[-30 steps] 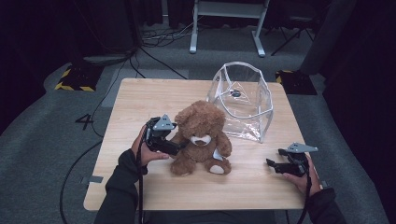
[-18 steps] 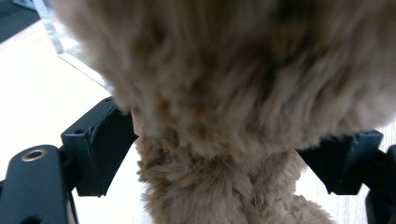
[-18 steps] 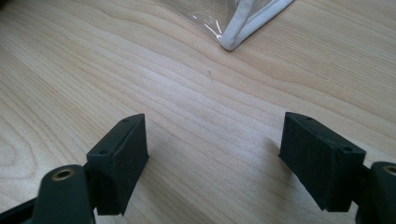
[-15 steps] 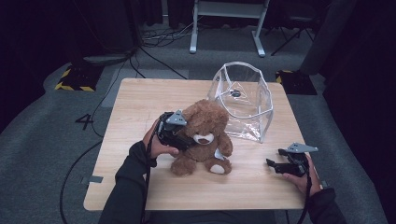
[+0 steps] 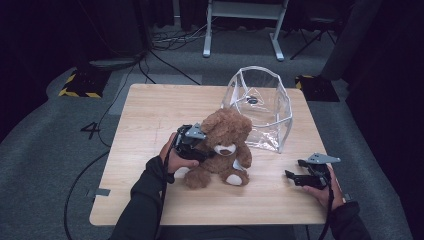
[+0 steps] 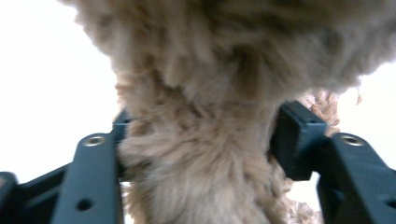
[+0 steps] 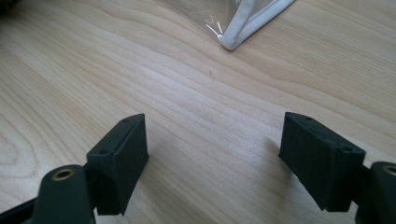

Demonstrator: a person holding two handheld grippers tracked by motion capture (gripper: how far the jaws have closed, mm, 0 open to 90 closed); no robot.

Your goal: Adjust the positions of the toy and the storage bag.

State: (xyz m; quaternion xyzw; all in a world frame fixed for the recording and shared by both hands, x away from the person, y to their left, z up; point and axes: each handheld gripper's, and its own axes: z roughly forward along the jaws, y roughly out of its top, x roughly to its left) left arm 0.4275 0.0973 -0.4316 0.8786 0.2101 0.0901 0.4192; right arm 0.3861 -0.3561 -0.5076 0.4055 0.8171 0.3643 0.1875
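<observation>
My left hand-held gripper (image 6: 198, 140) has just closed on the teddy bear (image 5: 222, 147); my right hand-held gripper (image 7: 212, 158) rests wide open, holding nothing.

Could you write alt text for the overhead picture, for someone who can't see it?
A person's left gripper closes on the side of a brown teddy bear sitting on a wooden table. A clear plastic bag stands open behind the bear, and the right gripper rests open near the table's right edge.

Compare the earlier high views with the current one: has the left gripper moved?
Yes. The left gripper has moved rightward from the bare table onto the teddy bear, and its jaws have just been closing on the bear's fur.
</observation>
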